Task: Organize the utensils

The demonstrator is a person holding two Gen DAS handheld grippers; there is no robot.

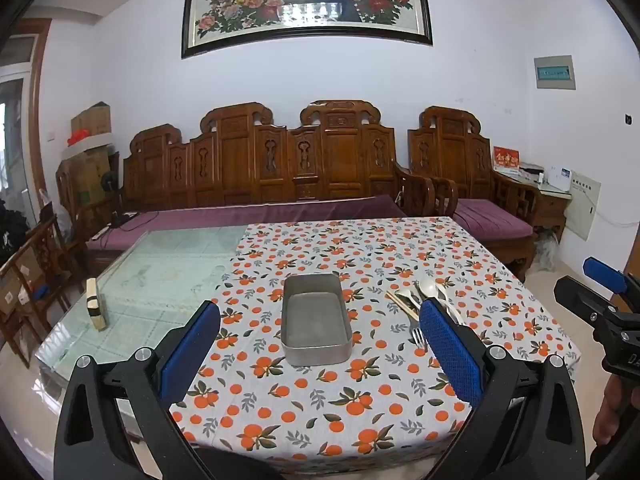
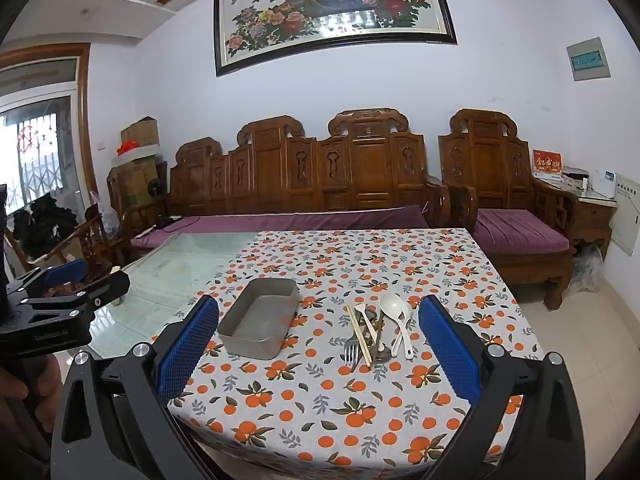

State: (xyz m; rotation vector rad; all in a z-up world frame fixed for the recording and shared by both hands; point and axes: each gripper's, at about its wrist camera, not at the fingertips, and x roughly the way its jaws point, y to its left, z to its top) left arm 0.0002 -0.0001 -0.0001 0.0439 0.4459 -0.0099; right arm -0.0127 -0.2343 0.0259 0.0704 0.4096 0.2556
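We hold both the left hand-held gripper (image 1: 320,336) and the right hand-held gripper (image 2: 318,328) spread apart, gripping nothing, above the surface (image 2: 400,264). The utensil pile (image 2: 374,334) lies just right of the empty metal tray (image 2: 260,320). Best to lift the topmost white spoon (image 2: 394,312) first. Overlapping handles hide the exact count.

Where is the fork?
In the right wrist view, the fork lies in the utensil pile, right of the metal tin, beside the chopsticks.
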